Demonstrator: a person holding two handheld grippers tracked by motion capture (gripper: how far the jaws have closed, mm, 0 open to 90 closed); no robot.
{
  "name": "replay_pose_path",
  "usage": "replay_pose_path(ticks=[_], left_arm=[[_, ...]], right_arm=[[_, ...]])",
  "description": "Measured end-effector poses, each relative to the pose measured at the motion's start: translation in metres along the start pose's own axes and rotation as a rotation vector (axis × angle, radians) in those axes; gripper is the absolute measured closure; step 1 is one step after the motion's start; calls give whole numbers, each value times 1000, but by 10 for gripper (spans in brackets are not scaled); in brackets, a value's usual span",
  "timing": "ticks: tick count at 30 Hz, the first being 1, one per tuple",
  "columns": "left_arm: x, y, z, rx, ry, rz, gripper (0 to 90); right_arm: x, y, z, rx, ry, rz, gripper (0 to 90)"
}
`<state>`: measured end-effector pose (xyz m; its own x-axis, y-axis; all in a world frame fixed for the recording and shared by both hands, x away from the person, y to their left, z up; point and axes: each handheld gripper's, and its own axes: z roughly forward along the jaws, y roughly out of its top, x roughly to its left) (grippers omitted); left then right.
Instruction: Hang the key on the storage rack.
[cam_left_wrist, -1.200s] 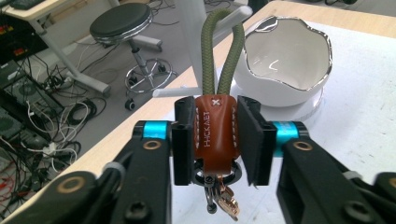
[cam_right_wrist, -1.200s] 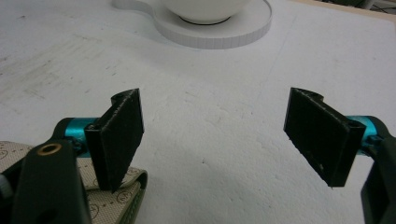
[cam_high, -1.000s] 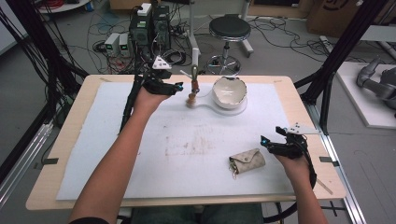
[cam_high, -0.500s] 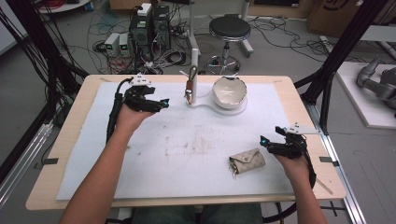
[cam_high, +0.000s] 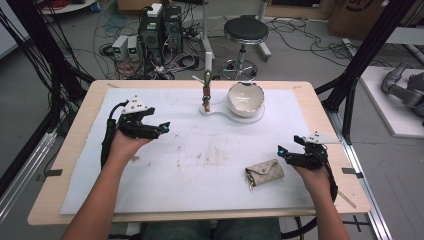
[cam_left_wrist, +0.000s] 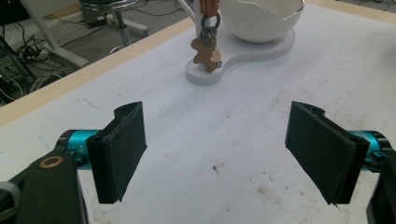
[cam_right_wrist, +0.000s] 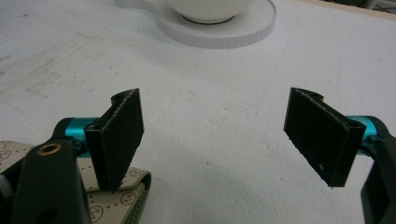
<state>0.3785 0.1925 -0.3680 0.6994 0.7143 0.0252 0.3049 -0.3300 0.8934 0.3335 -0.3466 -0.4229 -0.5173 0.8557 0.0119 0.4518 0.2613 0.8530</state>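
left hand-held gripper (cam_high: 163, 127) wide, empty | right hand-held gripper (cam_high: 281, 150) wide, beside beige pouch (cam_high: 264, 172)

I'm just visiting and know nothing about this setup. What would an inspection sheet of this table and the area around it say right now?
Surface: wooden table under a white mat, smudged near the middle.
Job's things: white stand with a broken-egg bowl and a post hung with a bear keyring; beige key pouch lying flat.
Clutter: nothing seen.
Grippers: left tool open, empty; right tool open, empty, beside the pouch.
Cables: one trails from each tool; many lie on the floor.
Surroundings: stool, computer boxes, black frame poles.
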Motion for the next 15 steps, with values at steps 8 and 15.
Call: replay_pose_path(ticks=[8, 15], left_arm=[[3, -30, -11, -3, -2, -49, 196], [11, -39, -12, -6, -2, -98, 196]], right_arm=[[-1, -1, 1, 9, 0, -3, 205], [-3, -3, 2, 15, 1, -4, 205]])
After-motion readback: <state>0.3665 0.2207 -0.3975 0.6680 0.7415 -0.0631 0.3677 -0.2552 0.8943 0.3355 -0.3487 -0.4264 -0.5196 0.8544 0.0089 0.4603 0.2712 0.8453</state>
